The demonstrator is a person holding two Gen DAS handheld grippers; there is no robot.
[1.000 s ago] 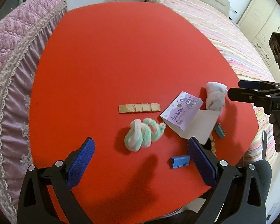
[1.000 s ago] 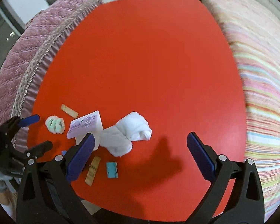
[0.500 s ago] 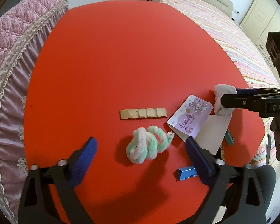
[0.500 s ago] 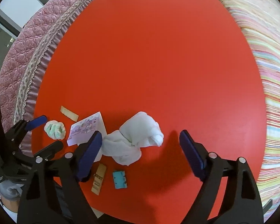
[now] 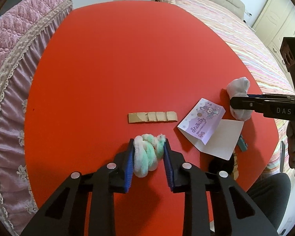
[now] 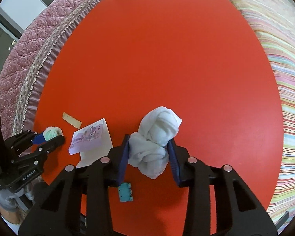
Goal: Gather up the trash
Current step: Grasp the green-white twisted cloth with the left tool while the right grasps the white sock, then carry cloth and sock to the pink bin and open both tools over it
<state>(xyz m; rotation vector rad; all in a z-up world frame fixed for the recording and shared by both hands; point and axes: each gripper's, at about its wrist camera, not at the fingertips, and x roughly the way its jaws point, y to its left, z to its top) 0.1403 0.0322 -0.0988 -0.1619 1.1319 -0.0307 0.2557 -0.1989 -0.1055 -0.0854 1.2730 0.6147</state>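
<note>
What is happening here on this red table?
A person is clearing trash from the red table with a claw in each hand. The left claw has just been closing and now presses on the green and white fluffy twist. The right claw has likewise been closing and squeezes the white cloth wad. Both items are gripped on the table. A purple card, cardboard strip and blue piece lie untouched.

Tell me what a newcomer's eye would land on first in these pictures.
The bright red table fills both views. At its near edge, the left gripper has just closed on a green and white fluffy twist, while the right gripper has just closed on a knotted white cloth. Between them lies a folded purple card, with a strip of cardboard beside it.
</note>
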